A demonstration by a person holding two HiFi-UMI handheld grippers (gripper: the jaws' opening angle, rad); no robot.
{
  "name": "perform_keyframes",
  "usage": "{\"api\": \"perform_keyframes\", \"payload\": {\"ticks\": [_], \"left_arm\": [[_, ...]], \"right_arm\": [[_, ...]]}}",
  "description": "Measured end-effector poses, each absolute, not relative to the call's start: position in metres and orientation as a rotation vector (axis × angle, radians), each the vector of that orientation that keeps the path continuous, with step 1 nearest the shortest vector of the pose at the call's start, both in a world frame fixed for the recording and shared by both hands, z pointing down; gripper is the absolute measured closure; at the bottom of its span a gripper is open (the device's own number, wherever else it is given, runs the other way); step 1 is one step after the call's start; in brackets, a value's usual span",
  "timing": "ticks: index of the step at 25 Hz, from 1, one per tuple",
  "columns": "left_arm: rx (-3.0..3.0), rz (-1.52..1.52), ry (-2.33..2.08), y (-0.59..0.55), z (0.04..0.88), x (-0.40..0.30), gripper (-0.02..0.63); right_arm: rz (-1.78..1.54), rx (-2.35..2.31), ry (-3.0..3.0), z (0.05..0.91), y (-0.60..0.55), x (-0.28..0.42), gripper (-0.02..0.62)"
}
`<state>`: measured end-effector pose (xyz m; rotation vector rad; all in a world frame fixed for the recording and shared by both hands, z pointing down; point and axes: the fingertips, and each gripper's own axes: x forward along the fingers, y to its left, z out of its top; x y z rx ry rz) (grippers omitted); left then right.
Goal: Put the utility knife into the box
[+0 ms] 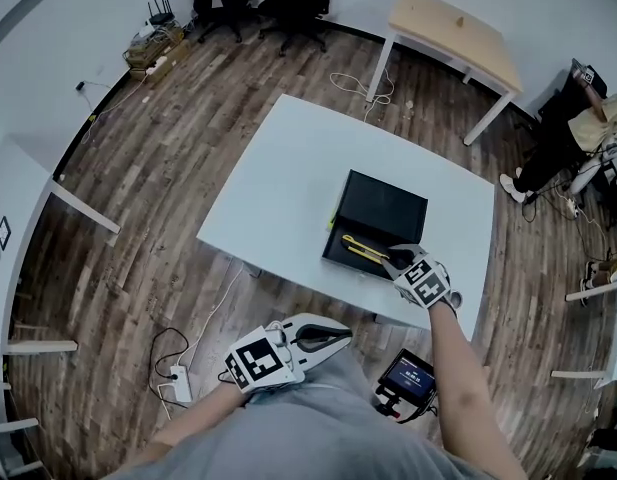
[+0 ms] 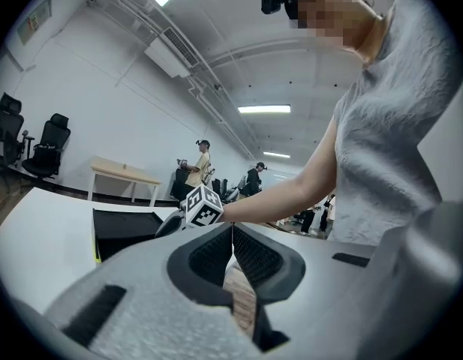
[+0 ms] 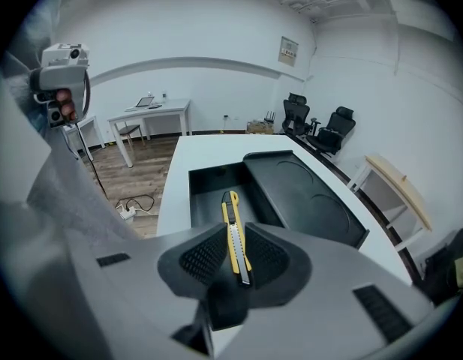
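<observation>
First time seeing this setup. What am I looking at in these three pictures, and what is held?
No robot: a person holds a two-jaw gripper in each hand. The head view looks down from a camera on the person's head onto a white table. The other two cameras ride on the grippers and look along their jaws. An open black box lies on the table. The right gripper is shut on a yellow utility knife over the box. The left gripper is shut and empty.

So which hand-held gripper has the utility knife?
The right hand-held gripper, shut on the utility knife over the black box; the left hand-held gripper is shut on nothing.
</observation>
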<state>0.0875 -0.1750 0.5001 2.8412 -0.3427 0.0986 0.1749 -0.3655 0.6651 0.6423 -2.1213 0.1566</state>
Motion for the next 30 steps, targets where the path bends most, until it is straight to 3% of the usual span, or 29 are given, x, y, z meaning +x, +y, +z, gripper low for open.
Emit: {"api": "perform_keyframes", "payload": {"ticks": [30], "left_arm": [[2.891,0.085,-0.283,-0.157,0.497,0.086,0.588]], "right_arm": [[0.17,0.759,-2.235,0.626,-0.31,0.159,0.554]]}}
